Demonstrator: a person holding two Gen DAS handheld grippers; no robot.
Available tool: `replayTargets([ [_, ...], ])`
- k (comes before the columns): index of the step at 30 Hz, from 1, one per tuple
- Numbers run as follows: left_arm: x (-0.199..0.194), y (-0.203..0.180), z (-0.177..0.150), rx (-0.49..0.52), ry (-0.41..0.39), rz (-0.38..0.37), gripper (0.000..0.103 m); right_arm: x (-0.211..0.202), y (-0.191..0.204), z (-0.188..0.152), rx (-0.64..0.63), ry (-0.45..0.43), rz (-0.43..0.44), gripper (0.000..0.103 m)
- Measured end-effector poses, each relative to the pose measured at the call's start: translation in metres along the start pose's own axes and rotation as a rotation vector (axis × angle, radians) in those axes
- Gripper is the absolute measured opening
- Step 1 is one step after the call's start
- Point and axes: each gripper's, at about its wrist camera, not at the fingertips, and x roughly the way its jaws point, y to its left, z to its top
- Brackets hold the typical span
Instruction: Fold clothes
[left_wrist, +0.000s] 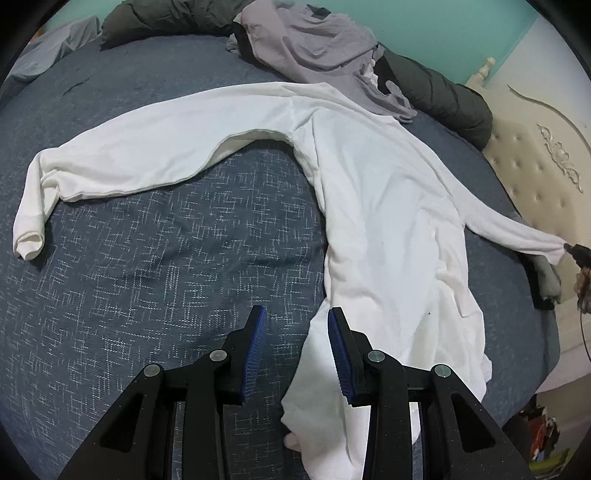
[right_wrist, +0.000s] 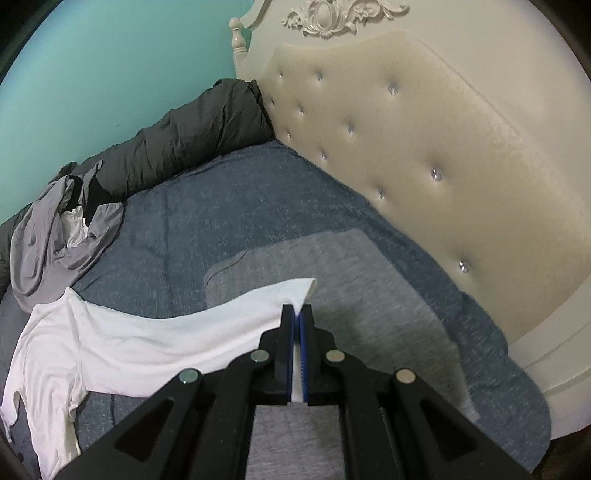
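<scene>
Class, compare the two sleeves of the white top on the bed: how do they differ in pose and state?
The left sleeve lies loose on the bed, bent, with its cuff drooping; the right sleeve is pulled out straight. No gripper touches the left sleeve, while the right gripper is shut on the right sleeve's cuff. The left gripper is open near the hem instead. Both sleeves are long, white and part of the same top.

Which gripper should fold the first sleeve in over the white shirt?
Probably right: the right gripper is shut on the white long-sleeved cotton shirt's cuff, while the left gripper hangs open over the hem.
</scene>
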Motion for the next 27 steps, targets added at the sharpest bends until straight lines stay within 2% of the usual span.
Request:
replayTargets([
  [7, -0.012, -0.008, 0.003, 0.035, -0.003, -0.013, 0.037, -0.011, -0.005, -0.011, 0.007, -0.001, -0.083, 0.005],
  [9, -0.014, -0.009, 0.003, 0.041, 0.001, -0.019, 0.037, -0.022, -0.007, -0.013, 0.015, -0.02, -0.091, 0.006],
  [11, -0.019, -0.011, 0.003, 0.052, -0.002, -0.024, 0.037, -0.032, -0.01, -0.013, 0.017, -0.031, -0.134, 0.008],
  [15, -0.024, -0.016, 0.001, 0.076, 0.013, -0.047, 0.037, -0.053, 0.0, -0.024, 0.036, -0.033, -0.027, 0.01],
  [16, -0.024, -0.017, 0.0, 0.081, 0.021, -0.053, 0.037, -0.056, 0.009, -0.031, 0.025, -0.026, 0.005, 0.016],
  [17, -0.024, -0.018, -0.001, 0.085, 0.03, -0.059, 0.038, -0.059, 0.019, -0.037, 0.015, -0.019, 0.036, 0.028],
  [19, -0.022, -0.02, -0.004, 0.093, 0.052, -0.067, 0.038, -0.063, 0.039, -0.052, -0.004, -0.002, 0.104, 0.042],
  [21, -0.019, -0.021, -0.009, 0.097, 0.084, -0.081, 0.038, -0.063, 0.065, -0.075, -0.023, 0.038, 0.192, 0.043],
  [24, -0.016, -0.023, -0.017, 0.103, 0.124, -0.098, 0.038, -0.056, 0.112, -0.115, -0.072, 0.166, 0.323, 0.043],
  [27, -0.017, -0.024, -0.026, 0.115, 0.151, -0.101, 0.038, -0.051, 0.155, -0.15, -0.142, 0.262, 0.4, 0.043],
])
